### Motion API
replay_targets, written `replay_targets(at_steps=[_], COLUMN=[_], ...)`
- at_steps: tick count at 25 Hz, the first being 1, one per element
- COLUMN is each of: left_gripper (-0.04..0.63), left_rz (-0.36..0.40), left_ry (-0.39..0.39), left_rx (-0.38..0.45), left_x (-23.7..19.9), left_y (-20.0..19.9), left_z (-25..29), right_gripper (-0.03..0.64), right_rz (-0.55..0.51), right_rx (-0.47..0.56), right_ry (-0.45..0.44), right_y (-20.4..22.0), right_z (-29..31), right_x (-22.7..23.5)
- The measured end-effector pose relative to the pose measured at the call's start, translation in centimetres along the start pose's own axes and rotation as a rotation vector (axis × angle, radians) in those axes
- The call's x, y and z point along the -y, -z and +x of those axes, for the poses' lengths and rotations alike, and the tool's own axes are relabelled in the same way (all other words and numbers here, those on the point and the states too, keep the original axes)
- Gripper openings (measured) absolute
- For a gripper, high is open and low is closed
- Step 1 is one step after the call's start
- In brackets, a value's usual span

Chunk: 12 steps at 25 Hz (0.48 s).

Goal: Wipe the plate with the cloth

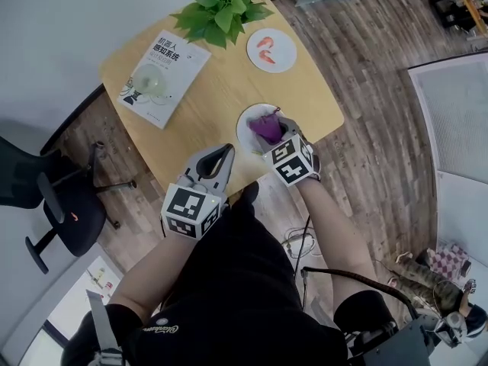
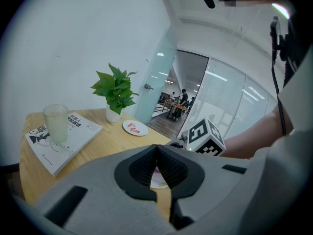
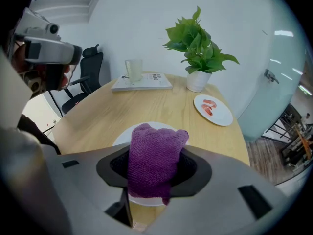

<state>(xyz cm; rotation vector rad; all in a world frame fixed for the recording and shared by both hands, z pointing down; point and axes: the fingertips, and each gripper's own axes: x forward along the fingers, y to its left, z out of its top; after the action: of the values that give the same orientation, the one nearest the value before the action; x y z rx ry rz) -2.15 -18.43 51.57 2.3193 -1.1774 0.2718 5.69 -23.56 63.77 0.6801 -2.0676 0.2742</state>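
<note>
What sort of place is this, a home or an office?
Likely an office: an office chair beside the table, glass partitions, and people at desks beyond.

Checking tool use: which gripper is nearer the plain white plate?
Right. The right gripper holds the purple cloth over the plate; the left gripper is off to the plate's left, shut.

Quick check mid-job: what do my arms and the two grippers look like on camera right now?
The left tongs and right tongs are grey moulded shells with black ribbed pads lining a rounded opening. Each carries a white cube printed with black square markers: the left cube and the right cube. The arms are bare below a black short-sleeved top.
</note>
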Motion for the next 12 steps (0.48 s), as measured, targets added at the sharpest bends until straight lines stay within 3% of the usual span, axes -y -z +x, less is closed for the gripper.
replay_targets(at_steps=[7,12], left_gripper=[0.002,0.002], left_rz=[-0.003,-0.001], left_ry=[0.011,0.011], left_rx=[0.001,-0.002], left_x=[0.3,0.3], left_y=[0.2,0.4], left_z=[0.3,0.2], right_gripper=[0.179,0.179], right_rz=[-0.029,-0.058], right_rx=[-0.004,-0.014], right_ry=[-0.094,-0.101], right_y=[1.5,2.1], right_z=[-1.9,-1.7], right_x=[-5.2,-6.1])
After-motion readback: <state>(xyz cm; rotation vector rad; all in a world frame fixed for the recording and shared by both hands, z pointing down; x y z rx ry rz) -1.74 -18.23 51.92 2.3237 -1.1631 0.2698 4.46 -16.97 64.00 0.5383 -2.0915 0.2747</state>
